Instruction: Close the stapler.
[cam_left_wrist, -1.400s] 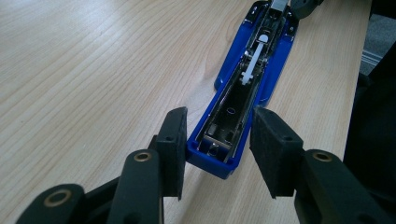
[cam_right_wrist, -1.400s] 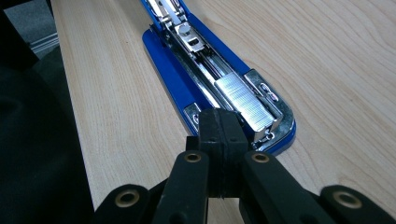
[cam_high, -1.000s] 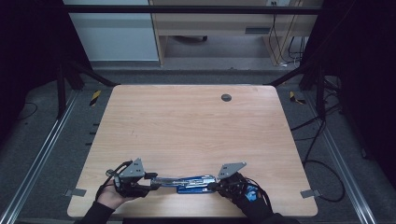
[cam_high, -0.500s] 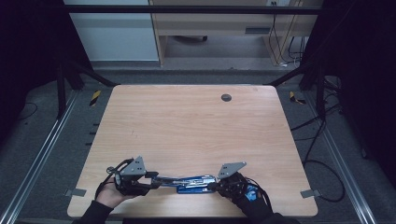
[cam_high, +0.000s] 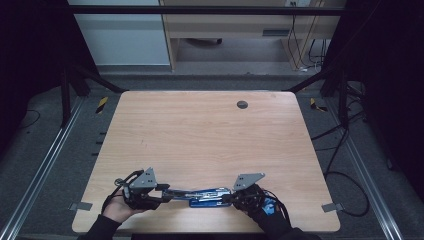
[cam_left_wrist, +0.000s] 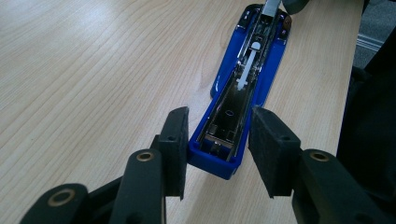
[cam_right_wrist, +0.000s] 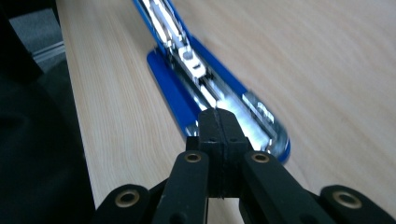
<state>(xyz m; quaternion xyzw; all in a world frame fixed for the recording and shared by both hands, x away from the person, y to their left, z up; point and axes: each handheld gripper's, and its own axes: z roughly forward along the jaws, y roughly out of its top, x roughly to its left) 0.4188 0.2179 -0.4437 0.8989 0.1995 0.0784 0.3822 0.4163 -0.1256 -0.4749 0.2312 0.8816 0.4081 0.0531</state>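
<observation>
A blue stapler (cam_high: 207, 195) lies opened out flat near the front edge of the wooden table (cam_high: 200, 135), stretched between the two grippers; its plastic shell is a bright, glossy blue, and the inside is a long chrome channel. In the left gripper view the stapler (cam_left_wrist: 240, 88) shows its squared blue end nearest the camera, the shiny magazine tray running away from it with a white plastic pusher part along the middle, and a rounded blue base plate at the far end. The left gripper (cam_left_wrist: 219, 140) stands with its jaws partly spread around that squared end; one pad lies against the blue side, the other stands just off it, so it is not clamped. In the right gripper view the right gripper (cam_right_wrist: 218, 122) has its jaws pressed fully together, tips resting over the chrome part at the rounded end of the stapler (cam_right_wrist: 205, 88); whether they pinch any of it I cannot tell.
</observation>
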